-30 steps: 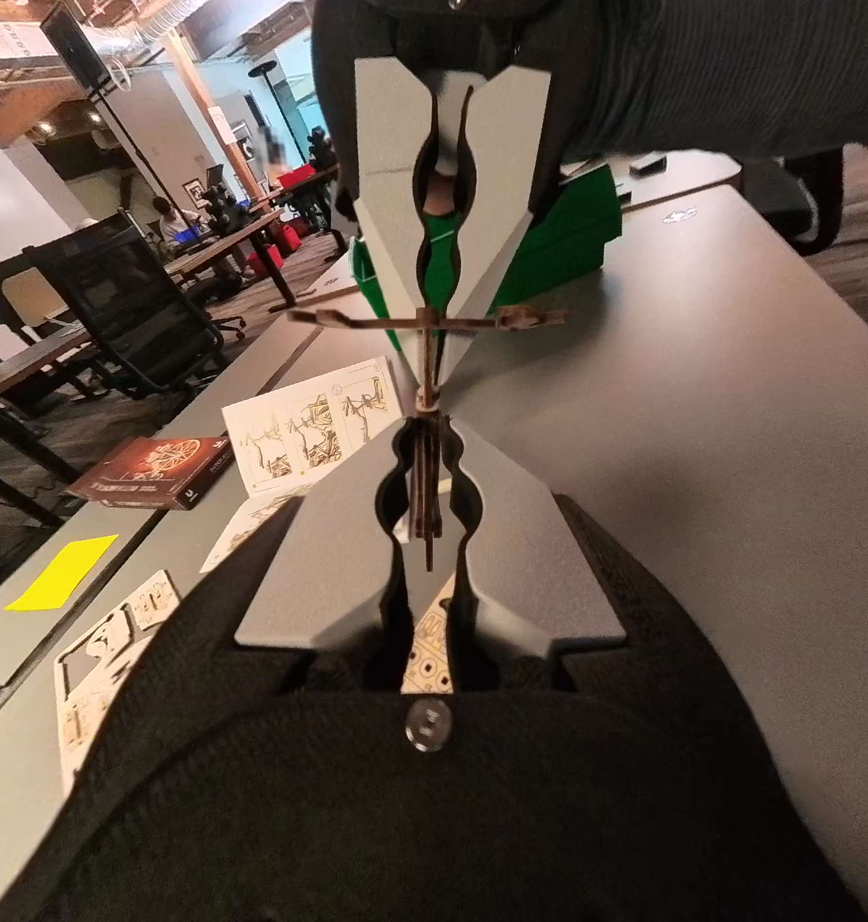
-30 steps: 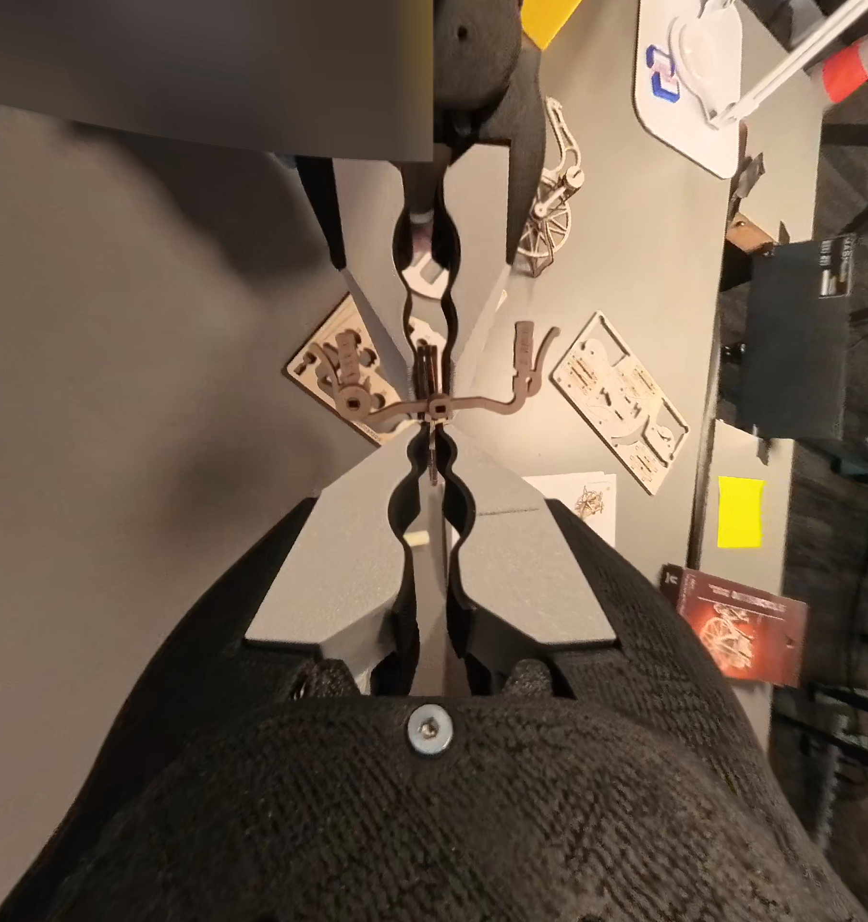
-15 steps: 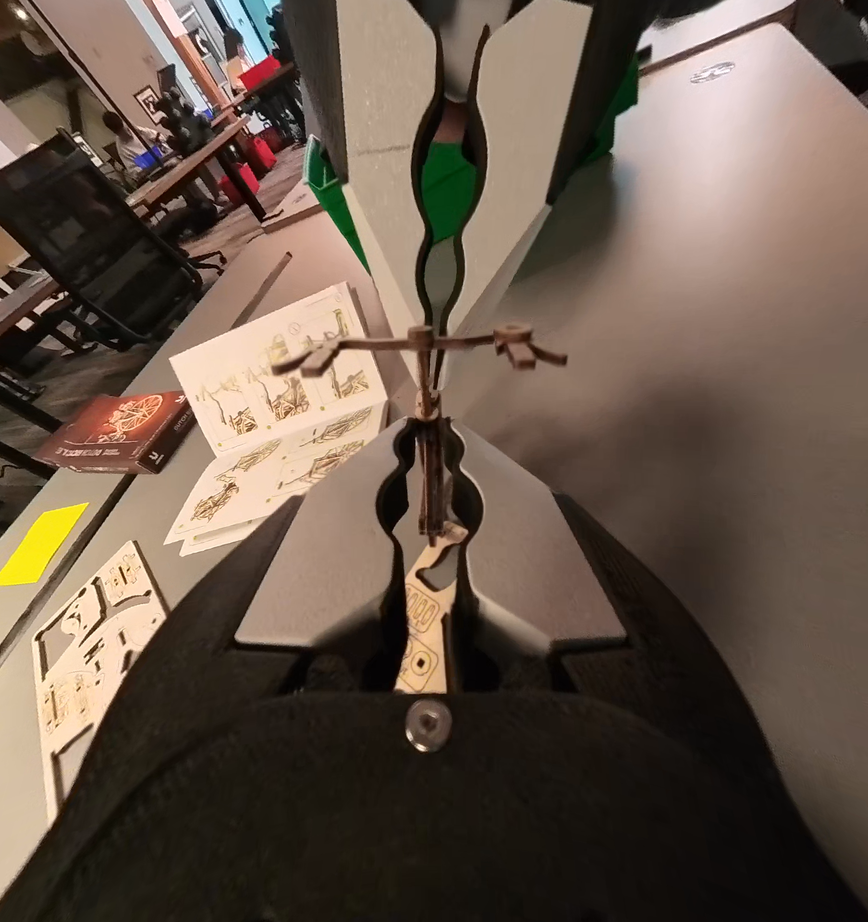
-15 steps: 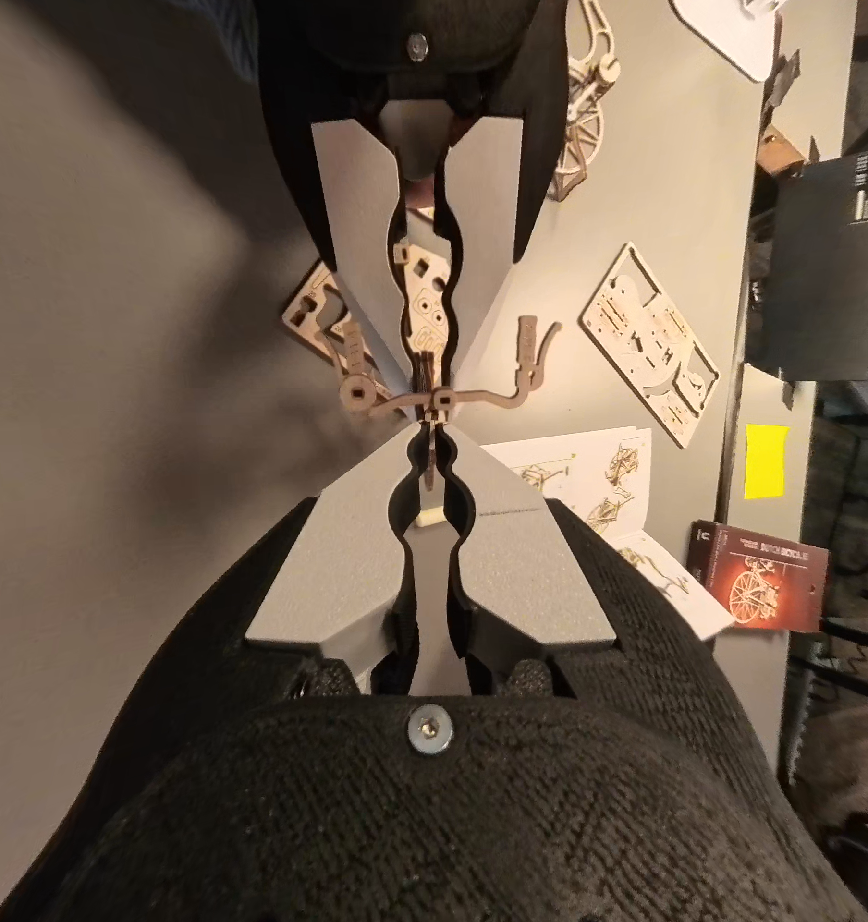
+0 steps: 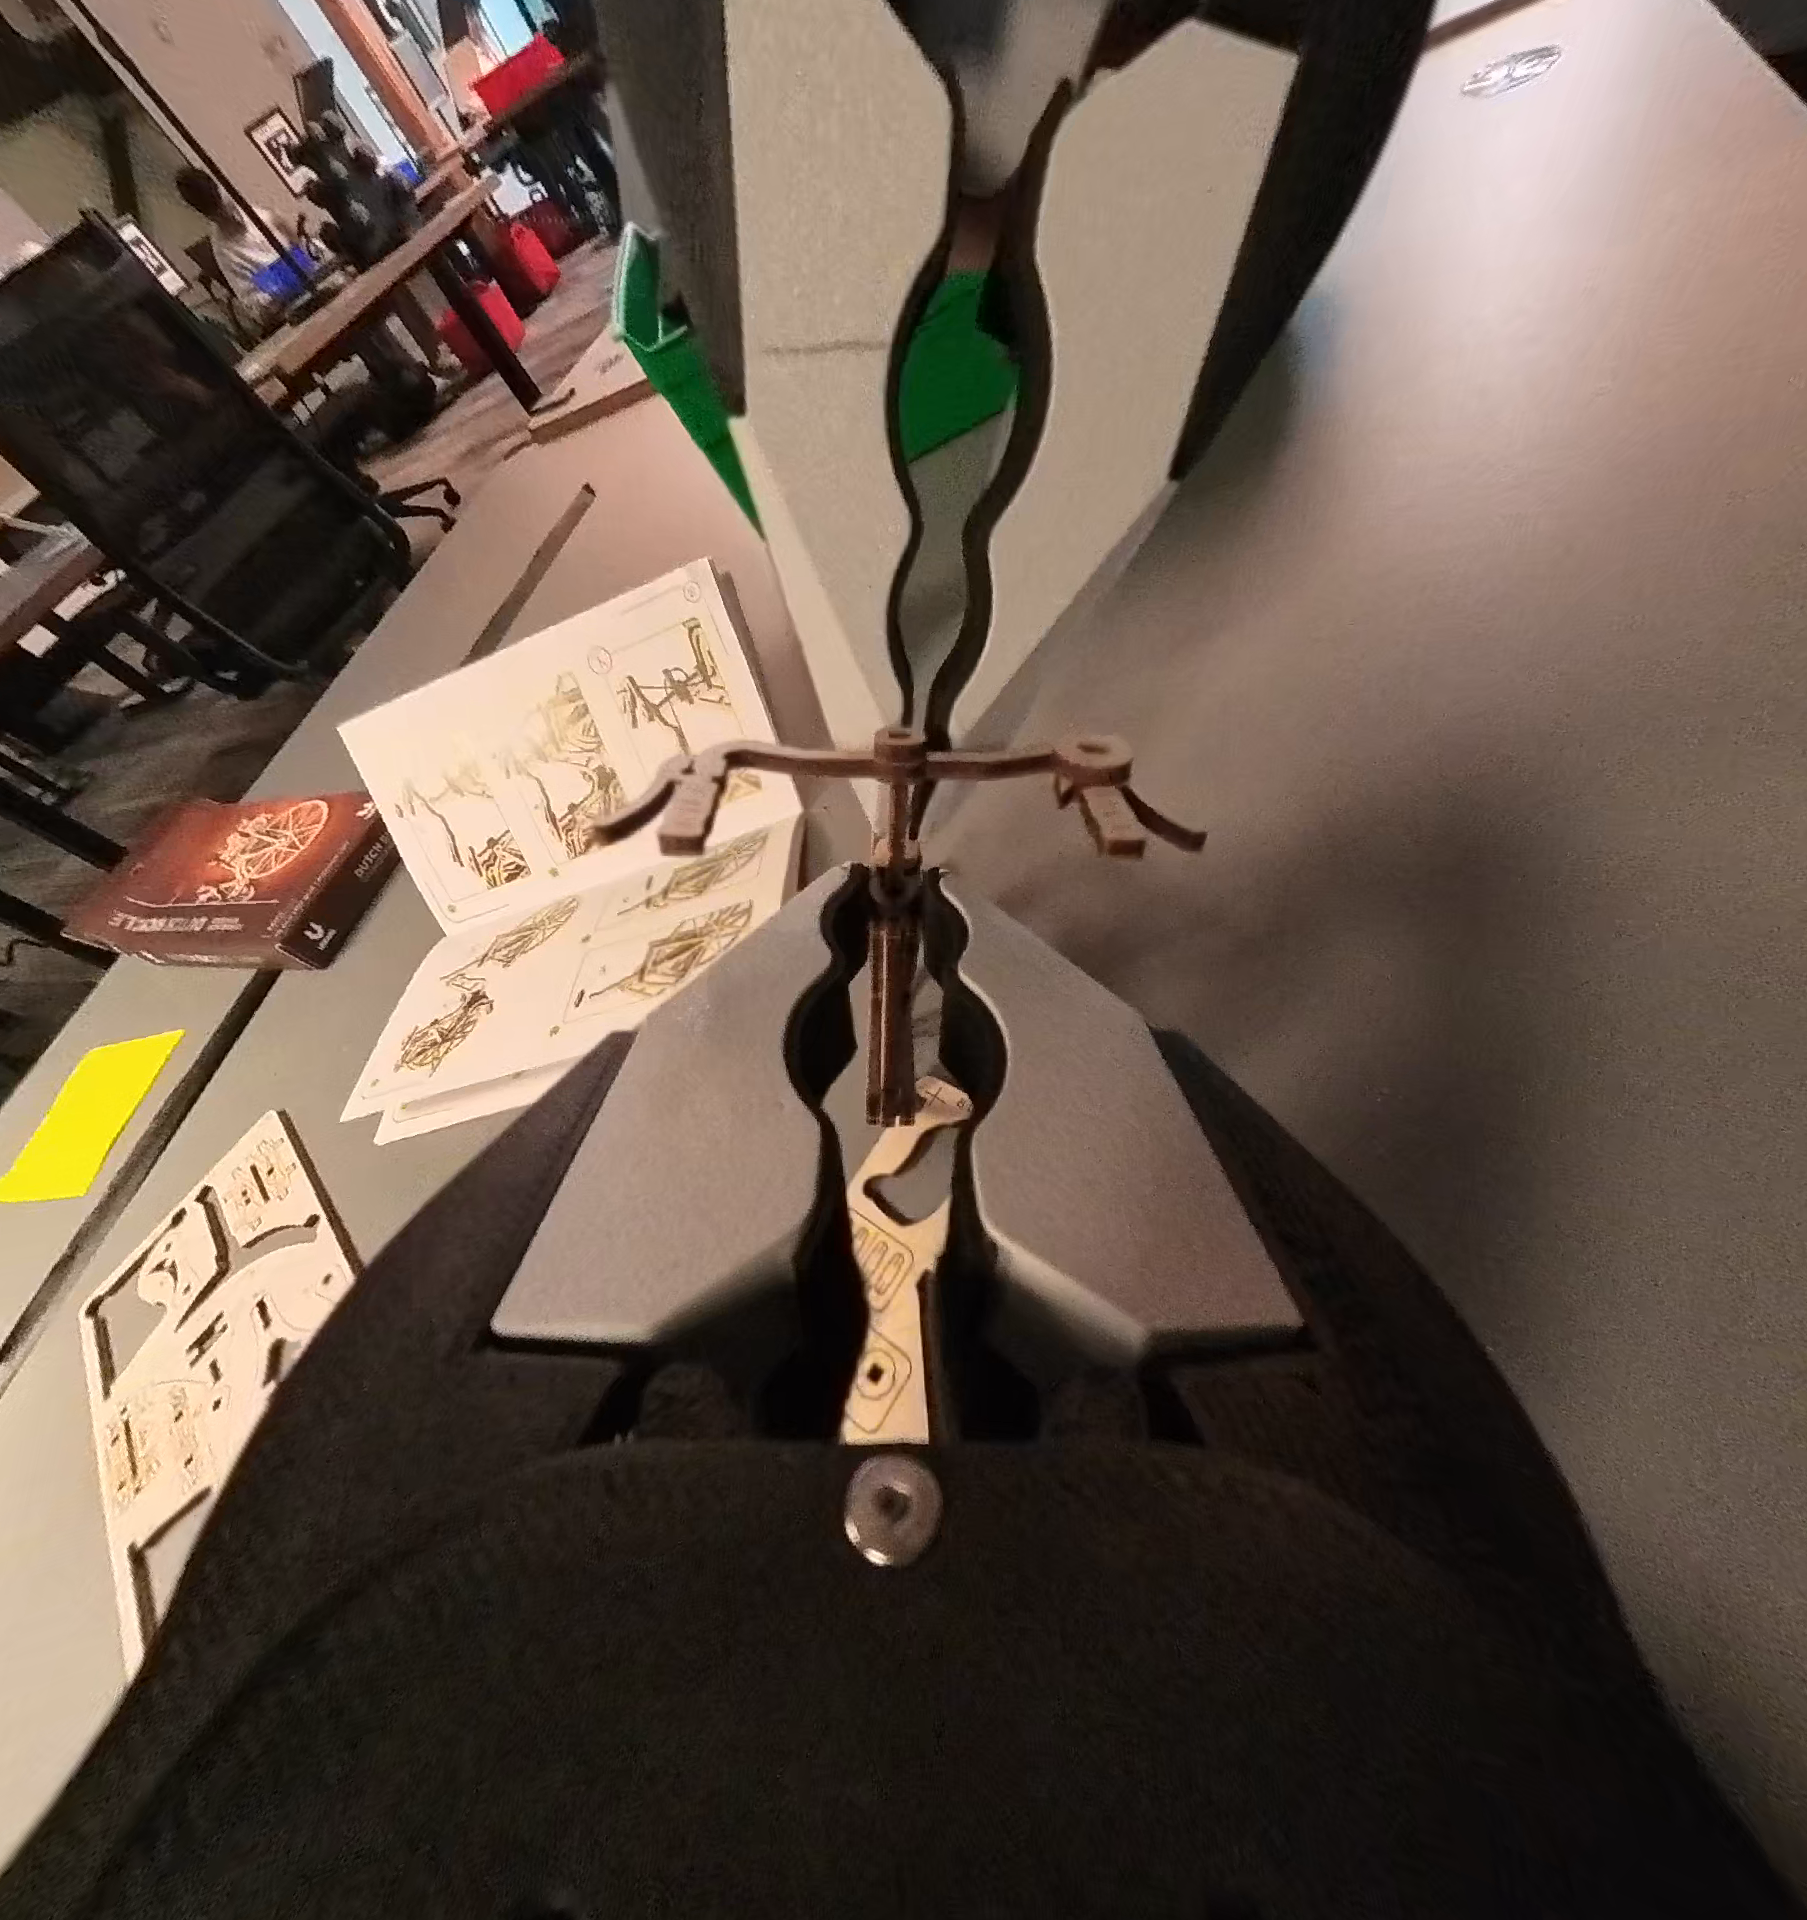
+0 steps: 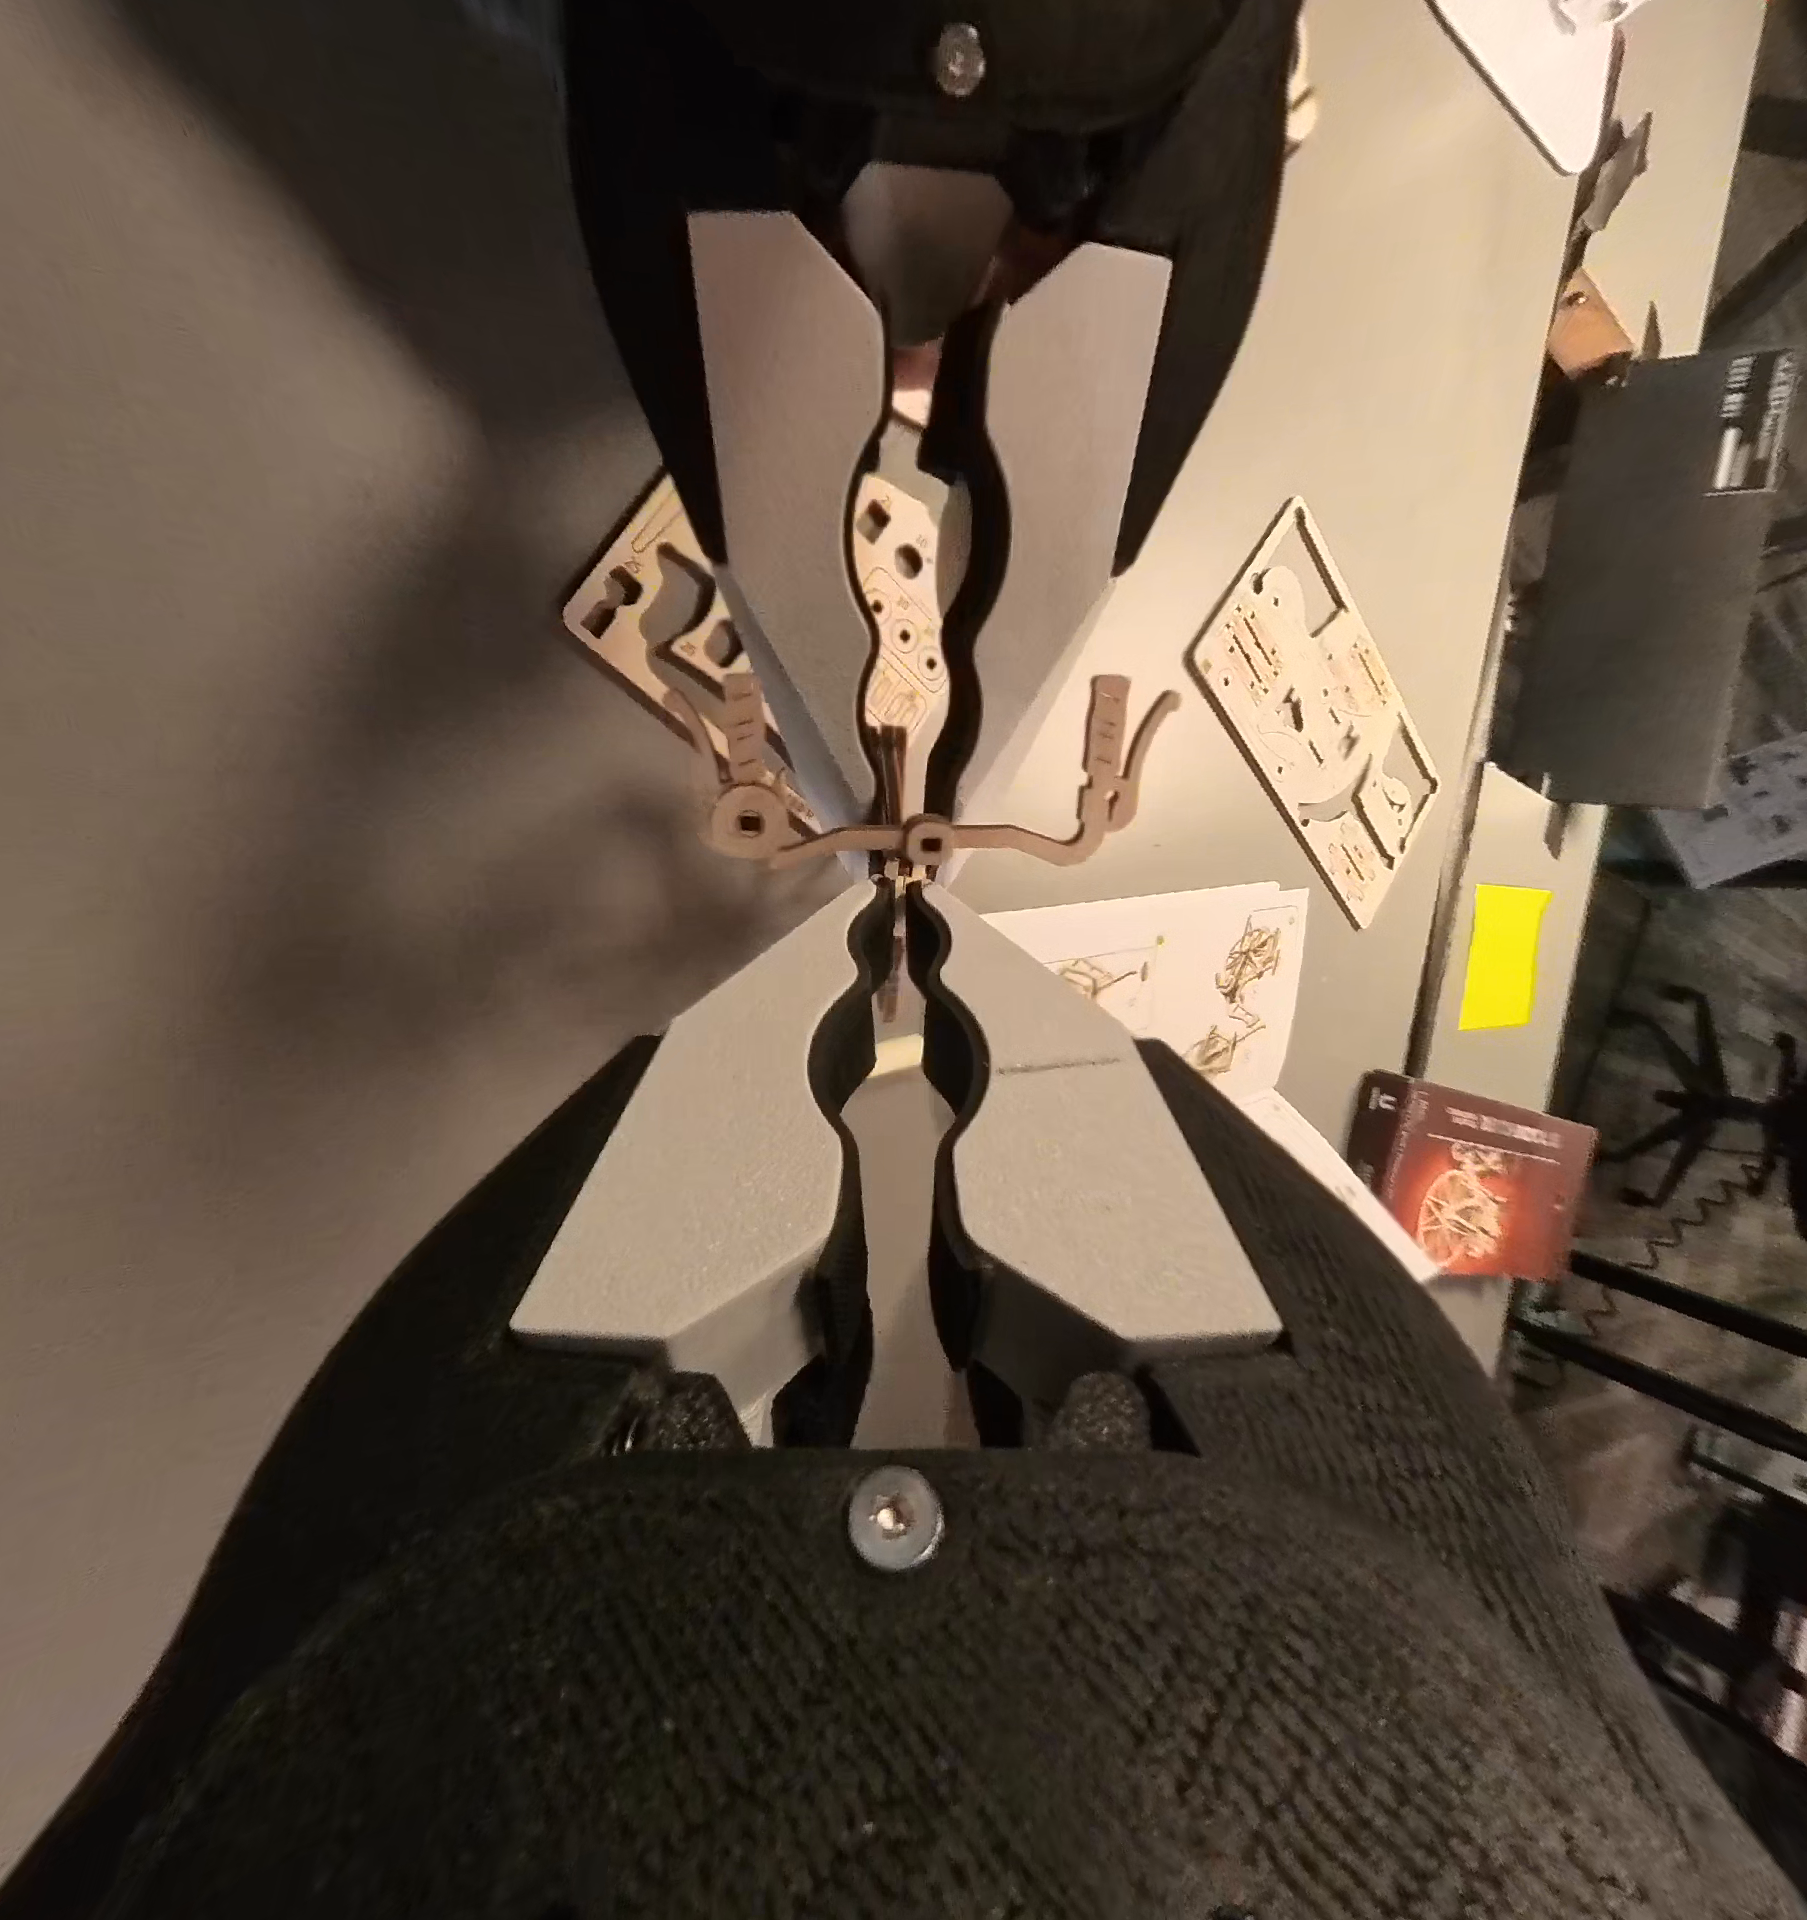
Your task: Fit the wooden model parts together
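In the left wrist view the left gripper (image 5: 894,883) pinches the wooden stem (image 5: 891,1023) under the handlebar (image 5: 899,774), while in the right wrist view the right gripper (image 6: 901,896) nips the joint's small peg (image 6: 891,961), so the seating step seems underway, next needing a straight push; the booklet (image 6: 1190,971) and box (image 6: 1470,1190) carry print left unquoted.

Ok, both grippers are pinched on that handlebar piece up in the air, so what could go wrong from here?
1. The handlebar assembly is thin: the left gripper clamps its stem while the right gripper grips near the joint, so any twist between them may snap it.
2. It is held above the table; a slip could drop it.
3. The brake levers stick out unsupported and could catch.
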The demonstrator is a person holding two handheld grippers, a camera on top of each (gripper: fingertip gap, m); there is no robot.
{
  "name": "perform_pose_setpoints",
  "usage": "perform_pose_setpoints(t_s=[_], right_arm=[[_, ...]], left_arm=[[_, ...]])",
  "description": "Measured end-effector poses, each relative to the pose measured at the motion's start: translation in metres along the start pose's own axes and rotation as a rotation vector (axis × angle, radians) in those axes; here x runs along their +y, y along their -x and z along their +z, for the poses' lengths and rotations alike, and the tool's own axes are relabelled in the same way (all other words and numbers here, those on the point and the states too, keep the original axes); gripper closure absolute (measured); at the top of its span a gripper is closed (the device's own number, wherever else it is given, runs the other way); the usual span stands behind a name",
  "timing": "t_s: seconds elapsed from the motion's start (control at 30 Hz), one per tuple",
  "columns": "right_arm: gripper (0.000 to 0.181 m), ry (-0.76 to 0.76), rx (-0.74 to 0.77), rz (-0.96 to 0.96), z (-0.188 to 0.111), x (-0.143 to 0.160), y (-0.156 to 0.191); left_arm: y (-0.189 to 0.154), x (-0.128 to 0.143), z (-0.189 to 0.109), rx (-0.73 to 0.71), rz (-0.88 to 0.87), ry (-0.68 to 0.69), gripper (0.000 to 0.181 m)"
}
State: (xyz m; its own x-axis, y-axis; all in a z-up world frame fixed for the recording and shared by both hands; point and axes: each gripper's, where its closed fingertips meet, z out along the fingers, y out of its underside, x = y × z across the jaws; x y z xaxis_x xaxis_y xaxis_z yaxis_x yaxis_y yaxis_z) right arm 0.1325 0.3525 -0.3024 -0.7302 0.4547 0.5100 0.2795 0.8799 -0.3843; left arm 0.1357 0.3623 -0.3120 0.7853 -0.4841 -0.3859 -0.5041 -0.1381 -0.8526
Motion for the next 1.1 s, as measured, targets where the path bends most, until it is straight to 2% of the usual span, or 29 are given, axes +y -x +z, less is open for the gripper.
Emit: perform_pose_setpoints(t_s=[0.23,0.37,0.47,0.7,0.8,0.87,0.97,1.1], right_arm=[[0.181,0.031,0.073,-0.135,-0.002,-0.006,0.000],[0.181,0.039,0.068,-0.130,-0.004,-0.008,0.000],[0.181,0.050,0.056,-0.093,-0.008,-0.004,0.000],[0.181,-0.011,0.069,0.075,-0.017,0.006,-0.003],[0.148,-0.081,0.058,0.224,-0.018,0.012,-0.003],[0.136,-0.151,0.081,0.273,-0.020,0.009,-0.006],[0.137,-0.225,0.047,0.351,-0.020,0.002,-0.005],[0.166,-0.309,-0.040,0.419,-0.022,-0.010,-0.002]], left_arm=[[0.000,-0.002,0.001,-0.009,0.000,0.027,0.174],[-0.001,-0.004,0.003,-0.009,0.005,0.016,0.173],[-0.002,-0.011,0.001,0.005,-0.016,-0.025,0.173],[0.001,-0.005,0.000,-0.005,-0.022,-0.023,0.172],[0.006,-0.008,-0.003,-0.011,-0.073,-0.065,0.172],[0.008,-0.015,-0.009,0.019,-0.141,-0.129,0.173],[0.004,-0.030,-0.020,0.132,-0.252,-0.263,0.173],[0.002,-0.046,-0.032,0.242,-0.366,-0.397,0.172]])
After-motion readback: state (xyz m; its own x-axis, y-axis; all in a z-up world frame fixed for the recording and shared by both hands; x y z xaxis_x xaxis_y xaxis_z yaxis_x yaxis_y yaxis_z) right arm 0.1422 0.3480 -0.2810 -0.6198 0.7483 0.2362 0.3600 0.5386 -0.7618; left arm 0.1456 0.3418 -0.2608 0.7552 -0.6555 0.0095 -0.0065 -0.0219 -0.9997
